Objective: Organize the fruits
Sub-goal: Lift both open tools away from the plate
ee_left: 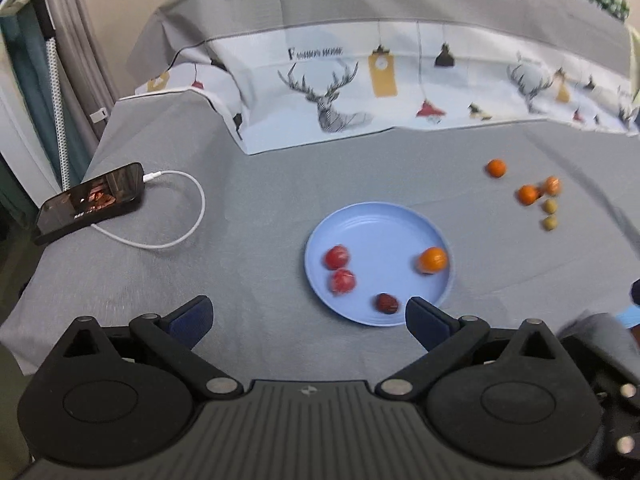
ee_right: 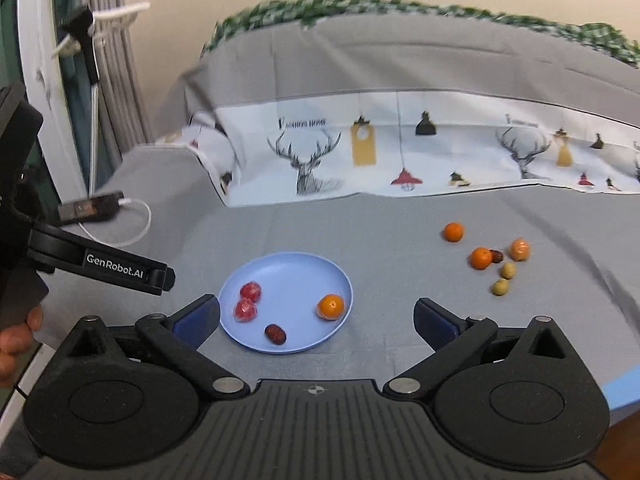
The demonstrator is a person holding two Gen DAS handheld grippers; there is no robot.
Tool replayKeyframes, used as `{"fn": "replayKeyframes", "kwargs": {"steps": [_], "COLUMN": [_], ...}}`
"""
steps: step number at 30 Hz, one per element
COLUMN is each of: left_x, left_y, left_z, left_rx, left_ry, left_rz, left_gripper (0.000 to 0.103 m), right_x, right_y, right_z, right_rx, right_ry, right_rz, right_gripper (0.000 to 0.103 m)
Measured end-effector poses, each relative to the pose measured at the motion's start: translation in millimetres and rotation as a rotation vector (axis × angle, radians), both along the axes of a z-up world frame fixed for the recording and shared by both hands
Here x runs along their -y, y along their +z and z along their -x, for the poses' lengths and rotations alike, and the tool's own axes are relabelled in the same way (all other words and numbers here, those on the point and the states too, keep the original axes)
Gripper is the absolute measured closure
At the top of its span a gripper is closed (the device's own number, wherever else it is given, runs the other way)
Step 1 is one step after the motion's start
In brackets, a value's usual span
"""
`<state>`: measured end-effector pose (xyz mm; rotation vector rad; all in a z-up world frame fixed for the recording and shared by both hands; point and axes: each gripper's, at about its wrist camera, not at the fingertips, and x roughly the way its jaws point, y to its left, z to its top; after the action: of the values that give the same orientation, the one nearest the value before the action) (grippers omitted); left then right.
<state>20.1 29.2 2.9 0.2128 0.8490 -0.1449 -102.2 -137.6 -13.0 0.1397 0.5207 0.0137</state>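
Both grippers, left [ee_left: 308, 316] and right [ee_right: 316, 316], have fingers spread, holding nothing. A dark fruit [ee_right: 497, 256] hides behind an orange [ee_right: 481, 258] on the grey-clothed worktop [ee_right: 400, 220]; the far bedding is blurred.

Spreading flat under a grey cloth [ee_left: 256, 208]: the tabletop. Sitting near its middle, a blue plate [ee_left: 380, 224]. Lying well left of the plate, a phone [ee_left: 90, 202] with a white cable [ee_left: 188, 224] looping toward the plate. Resting right of and beyond the plate, three oranges [ee_left: 528, 194] and two small yellow-green fruits [ee_left: 550, 214], clustered. Draping beyond the plate along the far edge, a deer-print sheet [ee_left: 360, 92].
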Motion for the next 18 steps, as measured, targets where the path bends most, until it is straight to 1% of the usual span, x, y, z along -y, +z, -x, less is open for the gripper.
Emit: {"fn": "replayKeyframes", "kwargs": {"steps": [4, 6, 10, 14, 18], "left_x": [2.4, 1.6, -2.4, -4.2, -5.0], "left_y": [9.8, 13.4, 21.2, 23.1, 21.2], "left_z": [24.8, 33.4, 45.3, 49.8, 46.7], "left_rx": [0.033, 0.044, 0.063, 0.066, 0.054], "left_ry": [-0.018, -0.012, -0.002, -0.004, 0.0], "left_rz": [0.004, 0.0, 0.023, 0.02, 0.015], "left_gripper": [0.001, 0.001, 0.001, 0.001, 0.001], "right_x": [-5.2, -6.5, -10.1, -11.3, -13.2], "right_y": [7.5, 10.6, 14.6, 16.2, 14.5], "right_z": [21.6, 27.3, 36.5, 41.1, 38.2], "right_rx": [0.037, 0.044, 0.062, 0.082, 0.063], "right_ry": [0.002, 0.001, -0.001, 0.004, -0.002], "right_rz": [0.023, 0.027, 0.026, 0.034, 0.036], "right_gripper": [0.001, 0.001, 0.001, 0.001, 0.001]}}
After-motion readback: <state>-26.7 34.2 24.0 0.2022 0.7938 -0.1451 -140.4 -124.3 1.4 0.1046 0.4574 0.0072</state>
